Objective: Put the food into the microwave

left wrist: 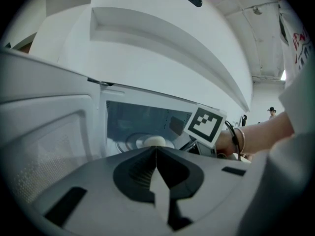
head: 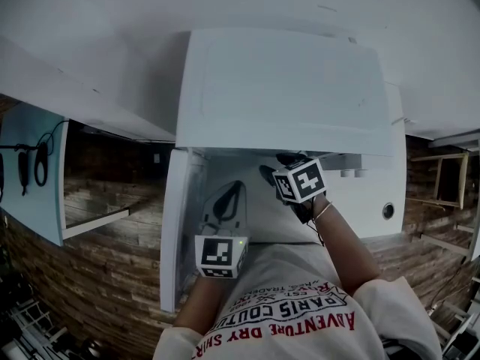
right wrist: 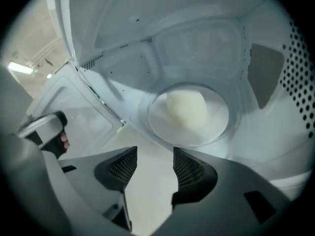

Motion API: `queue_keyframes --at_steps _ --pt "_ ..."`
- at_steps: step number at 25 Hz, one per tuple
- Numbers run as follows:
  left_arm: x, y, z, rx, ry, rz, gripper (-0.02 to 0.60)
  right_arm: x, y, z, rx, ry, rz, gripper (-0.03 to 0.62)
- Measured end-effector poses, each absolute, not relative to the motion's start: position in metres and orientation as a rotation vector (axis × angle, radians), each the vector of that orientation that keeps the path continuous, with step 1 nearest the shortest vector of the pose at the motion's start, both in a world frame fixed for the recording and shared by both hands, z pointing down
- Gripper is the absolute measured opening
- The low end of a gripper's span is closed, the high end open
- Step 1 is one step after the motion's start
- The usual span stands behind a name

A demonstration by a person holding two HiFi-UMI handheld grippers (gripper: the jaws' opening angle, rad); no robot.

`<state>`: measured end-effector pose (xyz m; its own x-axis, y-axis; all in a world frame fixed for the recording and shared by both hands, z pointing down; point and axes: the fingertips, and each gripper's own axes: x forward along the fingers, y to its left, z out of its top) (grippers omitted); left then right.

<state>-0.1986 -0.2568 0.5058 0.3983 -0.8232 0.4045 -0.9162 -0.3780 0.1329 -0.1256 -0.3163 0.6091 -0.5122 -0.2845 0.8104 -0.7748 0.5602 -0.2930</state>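
A pale round bun (right wrist: 186,107) lies on the glass turntable (right wrist: 219,127) inside the white microwave (head: 285,88), whose door (head: 174,231) stands open to the left. My right gripper (right wrist: 155,156) reaches into the cavity and hangs just in front of the turntable. It is open, with nothing between its fingers and a gap to the bun. In the head view the right gripper (head: 277,165) sits inside the opening. My left gripper (left wrist: 156,154) is shut on nothing, held in front of the opening beside the door. From there the bun (left wrist: 154,141) shows beyond its tips.
The cavity's right wall carries a perforated panel (right wrist: 300,82). A round knob (head: 388,211) sits on the microwave's front at the right. Wood-plank walls (head: 105,201) lie to both sides. The person's shirt (head: 285,306) fills the lower head view.
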Motion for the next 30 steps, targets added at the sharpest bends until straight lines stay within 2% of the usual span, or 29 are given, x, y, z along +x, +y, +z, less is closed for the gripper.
queue_keyframes --at_steps 4,9,11,13,15,23,30 --pt "-0.199 -0.254 0.505 2.327 -1.511 0.388 0.008 -0.124 -0.314 0.615 0.833 -2.031 0.676 0.233" --pt "-0.201 -0.252 0.505 2.317 -1.514 0.388 0.008 -0.125 -0.308 0.606 0.862 -2.068 0.717 0.211" --pt "-0.200 -0.252 0.502 2.319 -1.516 0.384 0.008 -0.118 -0.309 0.595 0.944 -2.089 0.713 0.163" --pt "-0.197 -0.254 0.498 2.327 -1.518 0.381 0.008 -0.110 -0.311 0.575 1.073 -2.142 0.677 0.050" --pt "-0.191 -0.255 0.494 2.341 -1.516 0.375 0.008 -0.106 -0.308 0.553 1.158 -2.205 0.630 0.024" --pt "-0.167 -0.256 0.468 2.426 -1.502 0.362 0.008 -0.091 -0.286 0.483 1.285 -2.393 0.573 0.012" --pt "-0.149 -0.257 0.422 2.510 -1.548 0.298 0.008 -0.071 -0.274 0.408 1.395 -2.548 0.328 0.012"
